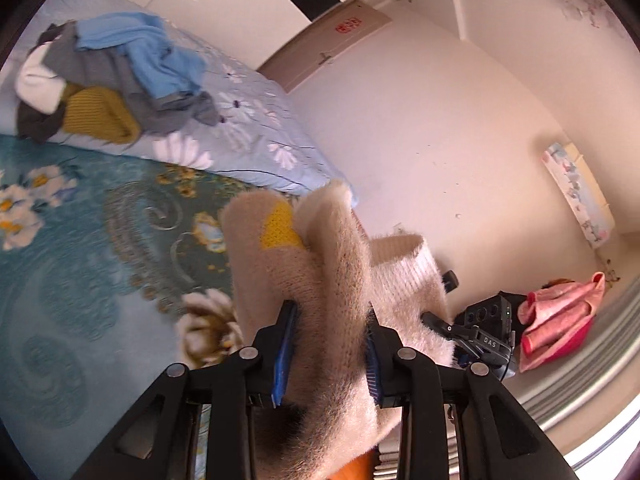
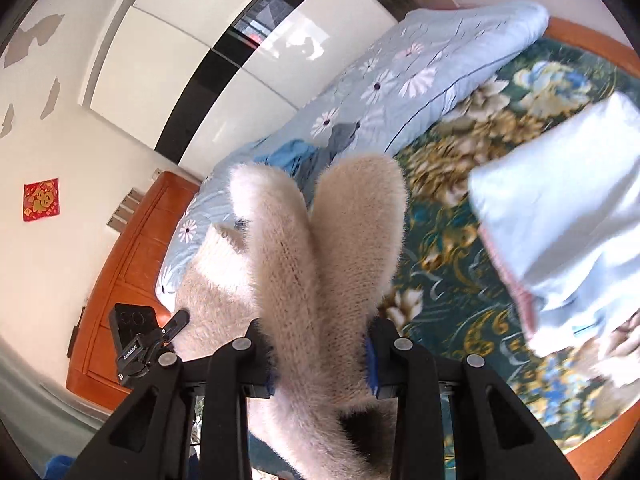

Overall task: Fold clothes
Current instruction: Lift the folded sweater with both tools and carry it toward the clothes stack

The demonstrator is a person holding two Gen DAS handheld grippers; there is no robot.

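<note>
A fluffy cream sweater [image 1: 320, 264] with a yellow patch is lifted above the bed. My left gripper [image 1: 330, 320] is shut on a thick bunch of it, the blue pads pressing the knit from both sides. In the right wrist view the same cream sweater [image 2: 320, 248] bulges up in two folds between the fingers of my right gripper [image 2: 318, 344], which is shut on it. Each view shows the other gripper [image 1: 476, 336] [image 2: 148, 344] holding the far end of the sweater. A pile of unfolded clothes [image 1: 108, 76], blue, grey, white and mustard, lies on the light-blue quilt.
The bed has a teal floral blanket [image 1: 80, 260] and a light-blue flowered quilt [image 2: 420, 64]. A folded pale-blue garment [image 2: 568, 208] lies on the blanket at the right. A pink cloth [image 1: 560, 316] hangs near the window side. An orange wooden bed frame [image 2: 128, 264] and white wardrobe doors [image 2: 192, 80] stand behind.
</note>
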